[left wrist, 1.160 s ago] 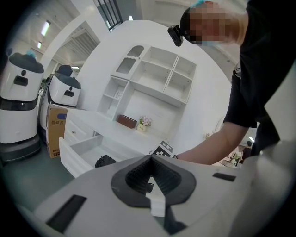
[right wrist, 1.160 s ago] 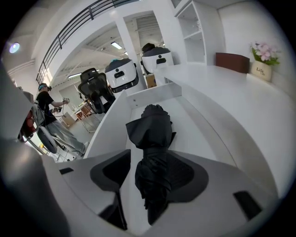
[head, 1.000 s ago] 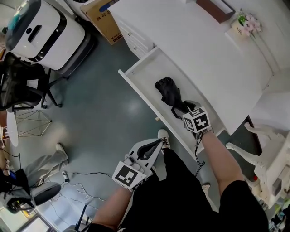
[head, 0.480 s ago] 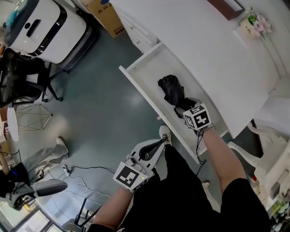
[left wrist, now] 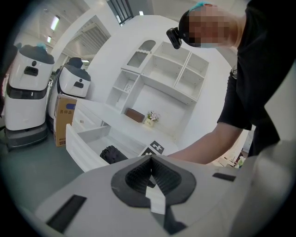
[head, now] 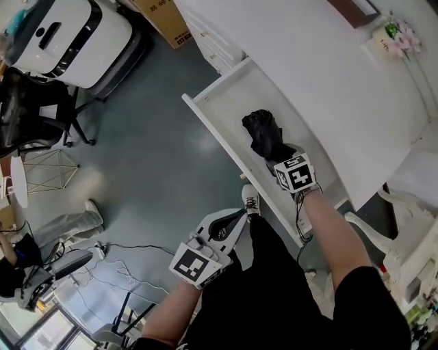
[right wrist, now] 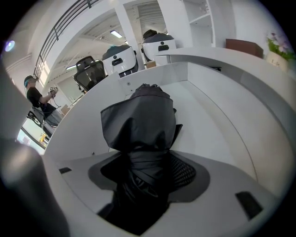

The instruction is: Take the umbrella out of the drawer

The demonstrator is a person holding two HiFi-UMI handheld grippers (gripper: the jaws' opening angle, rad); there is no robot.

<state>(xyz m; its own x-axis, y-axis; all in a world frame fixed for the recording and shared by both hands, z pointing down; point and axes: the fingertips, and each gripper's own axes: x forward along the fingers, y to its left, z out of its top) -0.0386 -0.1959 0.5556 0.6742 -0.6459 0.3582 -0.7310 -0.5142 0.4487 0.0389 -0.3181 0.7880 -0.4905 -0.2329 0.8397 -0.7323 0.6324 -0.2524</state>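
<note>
A folded black umbrella [head: 263, 134] lies in the open white drawer [head: 217, 134], which is pulled out from the white desk. In the right gripper view the umbrella [right wrist: 138, 121] runs lengthwise between the jaws of my right gripper [right wrist: 145, 172]. Those jaws are opening and stand wide around its handle end. In the head view my right gripper [head: 281, 159] points steeply down into the drawer at the umbrella's near end. My left gripper [head: 240, 215] hangs outside the drawer by my leg. Its pads [left wrist: 138, 172] meet with nothing between them. The umbrella [left wrist: 112, 154] also shows in the left gripper view.
The white desk top [head: 321, 75] overhangs the drawer's far side, with a small flower pot [head: 393, 37] on it. On the floor stand a cardboard box [head: 168, 20], white robots [head: 68, 34], a black chair [head: 31, 116] and loose cables [head: 130, 253].
My right gripper has sunk lower over the umbrella's near end. The left gripper has kept its place by my leg.
</note>
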